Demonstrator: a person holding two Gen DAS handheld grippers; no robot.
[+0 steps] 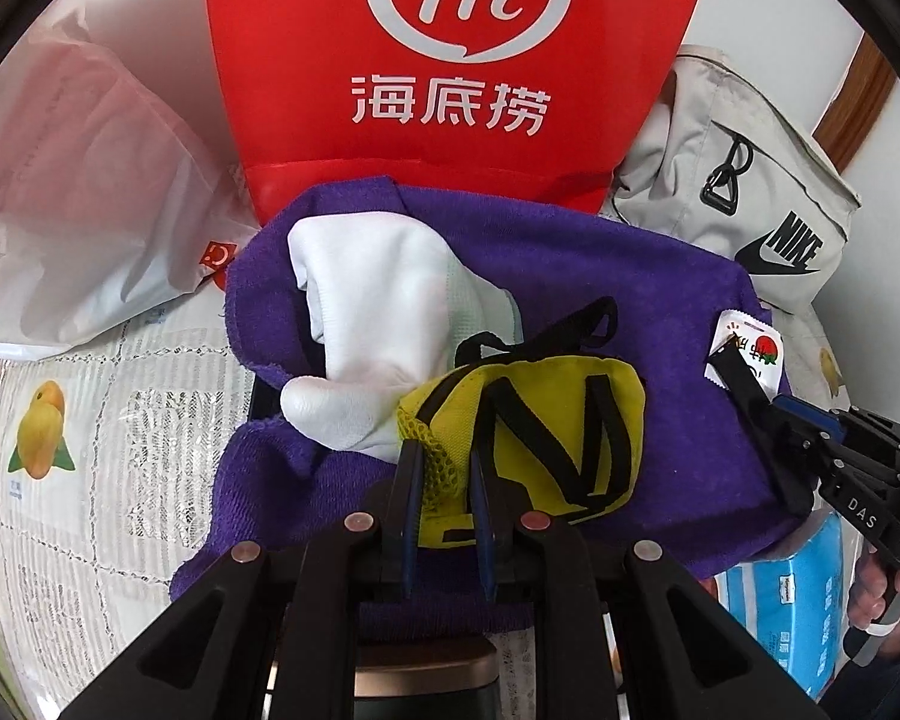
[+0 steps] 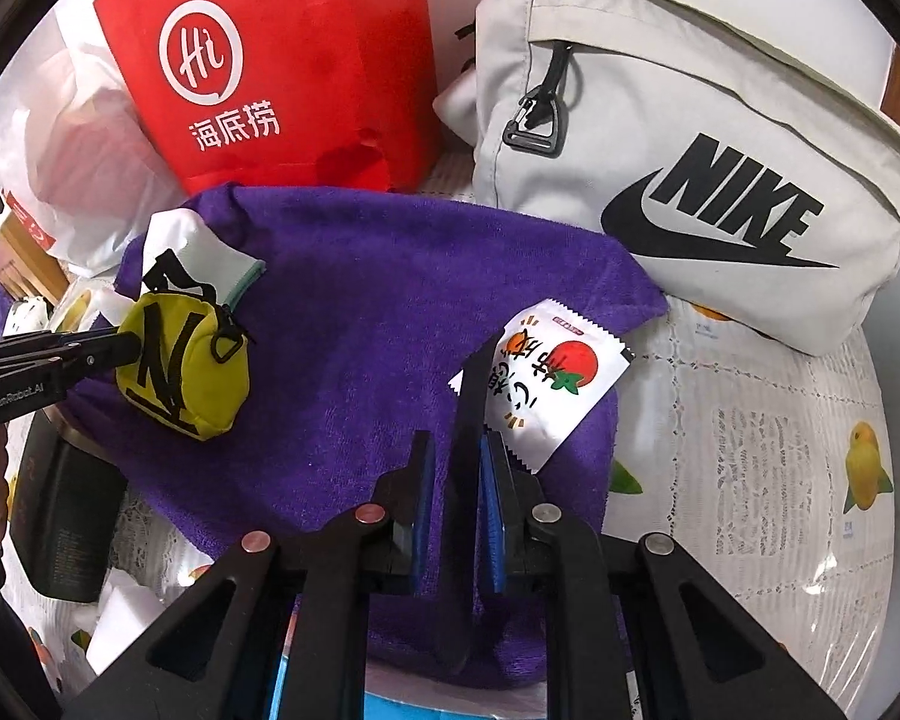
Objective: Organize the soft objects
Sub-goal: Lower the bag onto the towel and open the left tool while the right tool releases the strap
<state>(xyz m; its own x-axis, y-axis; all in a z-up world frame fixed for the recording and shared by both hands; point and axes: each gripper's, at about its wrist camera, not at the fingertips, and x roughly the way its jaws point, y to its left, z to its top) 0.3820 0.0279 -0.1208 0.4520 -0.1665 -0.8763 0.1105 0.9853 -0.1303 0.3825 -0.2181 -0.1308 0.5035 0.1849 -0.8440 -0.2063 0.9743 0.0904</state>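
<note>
Left gripper (image 1: 444, 480) clenching yellow pouch (image 1: 546, 438); right gripper (image 2: 459, 462) pinching white sachet (image 2: 552, 378), seemingly by edge, both hanging over purple towel (image 2: 360, 330).

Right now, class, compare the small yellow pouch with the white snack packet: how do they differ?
The yellow pouch is puffy fabric with black straps and a clip; the white packet is flat, printed with a red fruit. The left gripper pinches the pouch at its mesh edge; the right gripper pinches the packet's edge. Both sit over the purple towel.
</note>
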